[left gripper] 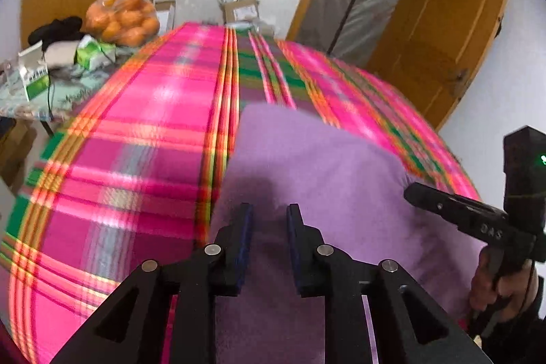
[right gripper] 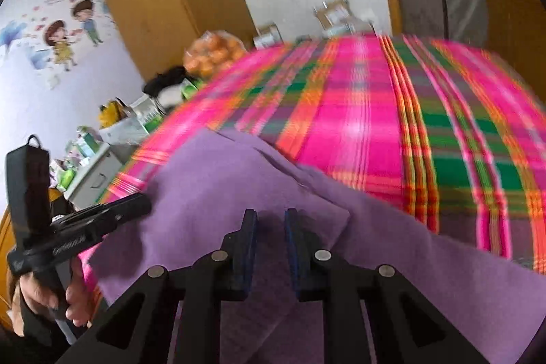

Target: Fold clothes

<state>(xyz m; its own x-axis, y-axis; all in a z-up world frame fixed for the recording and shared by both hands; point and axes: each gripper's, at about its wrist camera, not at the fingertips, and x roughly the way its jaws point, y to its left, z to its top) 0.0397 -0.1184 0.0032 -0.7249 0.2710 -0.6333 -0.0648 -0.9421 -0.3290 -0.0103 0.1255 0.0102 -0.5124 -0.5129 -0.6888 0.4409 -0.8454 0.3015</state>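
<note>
From the left wrist camera, the left gripper hovers at 6 o'clock with its jaws spread, nothing between them, just above the purple garment. That garment lies on the pink plaid bedspread, filling the lower right of the view. At 3 o'clock the right gripper points in over the garment's edge; from here I cannot tell its jaw state. A bag of oranges sits at 10 o'clock on a cluttered side table (boxes and a dark cloth beside it).

From the right wrist camera, the right gripper sits at 6 o'clock, jaws apart and empty, over the folded purple garment. The left gripper reaches in from 9 o'clock, held by a hand.
</note>
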